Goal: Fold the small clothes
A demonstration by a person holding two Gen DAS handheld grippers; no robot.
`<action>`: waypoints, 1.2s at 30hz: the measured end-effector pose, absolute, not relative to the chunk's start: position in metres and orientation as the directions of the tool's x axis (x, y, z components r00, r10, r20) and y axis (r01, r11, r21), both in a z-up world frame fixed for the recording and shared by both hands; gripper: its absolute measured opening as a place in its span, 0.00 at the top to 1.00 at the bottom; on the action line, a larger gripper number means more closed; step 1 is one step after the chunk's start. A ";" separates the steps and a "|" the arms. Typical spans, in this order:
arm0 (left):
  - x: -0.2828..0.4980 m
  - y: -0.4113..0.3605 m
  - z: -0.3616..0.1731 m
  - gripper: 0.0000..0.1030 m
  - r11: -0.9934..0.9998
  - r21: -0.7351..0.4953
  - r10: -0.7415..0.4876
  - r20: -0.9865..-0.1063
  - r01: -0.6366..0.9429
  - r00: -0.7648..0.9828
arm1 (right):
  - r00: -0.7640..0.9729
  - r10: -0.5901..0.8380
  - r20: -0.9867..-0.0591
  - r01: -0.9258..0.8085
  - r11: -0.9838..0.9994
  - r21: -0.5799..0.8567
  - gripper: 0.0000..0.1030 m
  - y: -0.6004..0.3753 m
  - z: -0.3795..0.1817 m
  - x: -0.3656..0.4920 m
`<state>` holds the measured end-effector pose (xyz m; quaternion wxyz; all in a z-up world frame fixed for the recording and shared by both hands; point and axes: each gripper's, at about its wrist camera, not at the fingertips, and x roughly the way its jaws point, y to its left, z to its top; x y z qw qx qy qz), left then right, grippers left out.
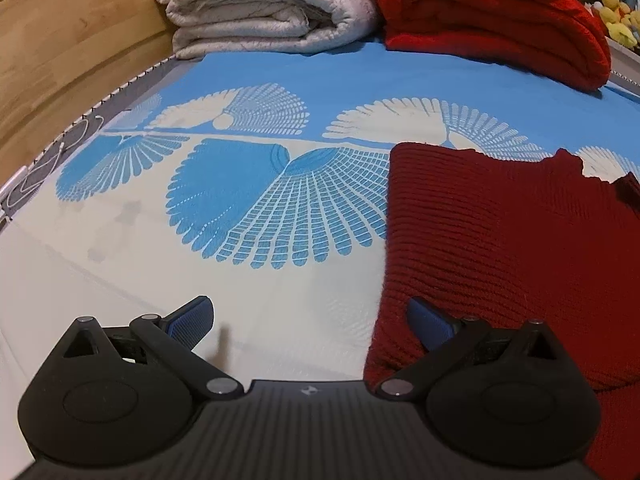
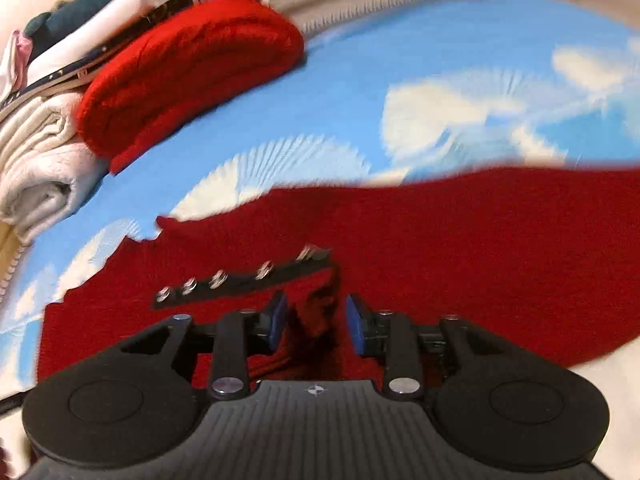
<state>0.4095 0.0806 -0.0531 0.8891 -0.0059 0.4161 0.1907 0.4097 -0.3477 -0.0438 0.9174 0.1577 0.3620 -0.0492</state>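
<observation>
Nearest the lens in the left wrist view, the left tool [image 1: 310, 322] stands wide open and holds nothing; its right blue pad [image 1: 430, 322] rests at the near left edge of the dark red ribbed knit garment [image 1: 500, 248], its left pad over bare sheet. The garment lies spread on the blue and cream fan-patterned bed sheet [image 1: 256, 200], mostly flat, its far edge uneven.

In the right wrist view, which is motion-blurred, the right tool [image 2: 316, 318] is partly open, with a raised pucker of the garment's fabric [image 2: 316, 312] standing between the pads. Whether either pad touches it I cannot tell. Just beyond runs a black strip with silver snaps [image 2: 244, 280] on the garment.

At the far end of the bed sit a folded bright red fuzzy blanket [image 1: 492, 20] and a folded cream fleece blanket [image 1: 264, 12], side by side.

The garment appears still largely unfolded, so I judge the task to be early: most or all folds are left.
</observation>
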 end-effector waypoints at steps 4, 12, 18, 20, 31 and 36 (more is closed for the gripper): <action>0.408 0.075 -0.053 0.00 0.926 0.174 0.350 -0.725 -0.334 0.593 | 0.703 -0.038 -0.710 0.258 0.944 0.205 0.86 -0.350 -0.056 0.416; 0.396 0.076 -0.033 0.00 0.966 0.063 0.212 -0.748 -0.251 0.629 | 0.784 0.045 -0.620 0.368 0.769 0.522 0.41 -0.415 0.010 0.302; 0.352 0.055 0.000 0.00 0.981 -0.002 0.123 -0.763 -0.193 0.634 | 0.849 0.051 -0.525 0.438 0.489 0.755 0.33 -0.421 0.022 0.171; 0.330 0.048 0.014 0.00 0.982 0.007 0.129 -0.758 -0.190 0.639 | 0.860 0.001 -0.510 0.444 0.491 0.750 0.28 -0.413 0.017 0.143; 0.232 0.084 0.011 0.00 0.957 0.032 0.228 -0.696 -0.288 0.681 | 0.801 -0.165 -0.575 0.583 0.434 0.687 0.28 -0.444 -0.005 0.113; 0.253 0.120 -0.010 0.00 0.914 -0.047 0.226 -0.768 -0.403 0.600 | 0.782 -0.180 -0.597 0.610 0.415 0.675 0.28 -0.452 -0.015 0.117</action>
